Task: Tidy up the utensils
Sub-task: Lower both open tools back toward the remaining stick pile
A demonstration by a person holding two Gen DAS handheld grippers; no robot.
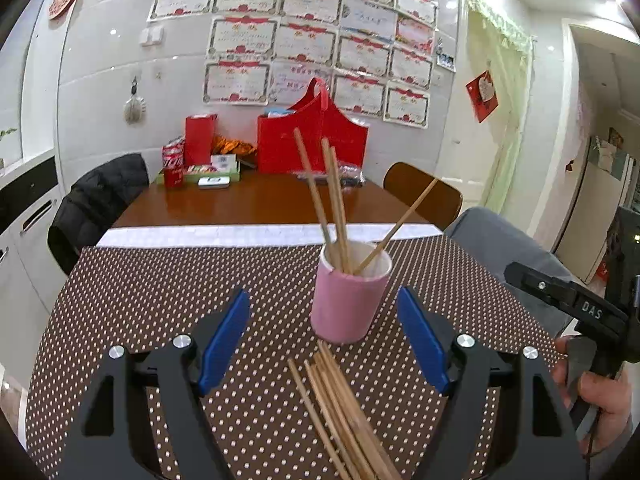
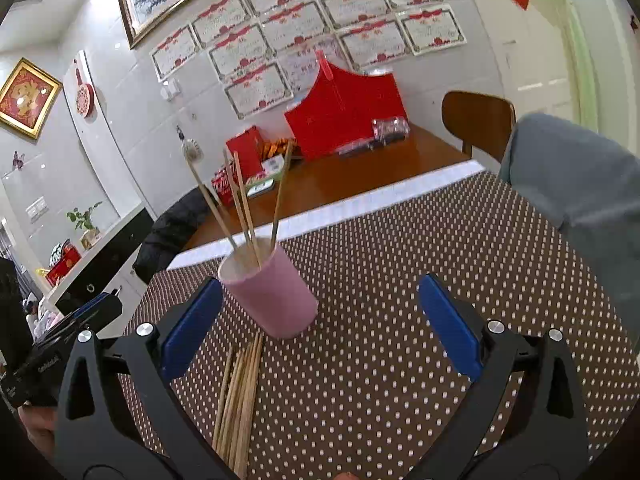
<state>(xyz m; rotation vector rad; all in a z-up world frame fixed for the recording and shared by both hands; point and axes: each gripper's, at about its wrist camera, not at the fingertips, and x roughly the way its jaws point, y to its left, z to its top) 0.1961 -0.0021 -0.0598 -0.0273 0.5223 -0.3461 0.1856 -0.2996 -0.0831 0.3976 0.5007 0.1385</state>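
On the dotted cloth (image 1: 160, 300) of the counter, a pink cup (image 1: 346, 304) with four chopsticks (image 1: 334, 200); just before it, loose chopsticks (image 1: 344, 408), near ends cut off. Left gripper (image 1: 324, 340) and right gripper (image 2: 320, 328): jaws wide, holding nothing. Beyond, red bag (image 1: 312, 144), chair (image 1: 424, 196).

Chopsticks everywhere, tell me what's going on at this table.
A person holding a gripper in each hand is sorting chopsticks into a pink cup on the dotted tablecloth. Four chopsticks already stand in the cup; a loose bundle lies flat on the cloth just in front of it. The left gripper and the right gripper are both open and empty, poised above the bundle and holding nothing.
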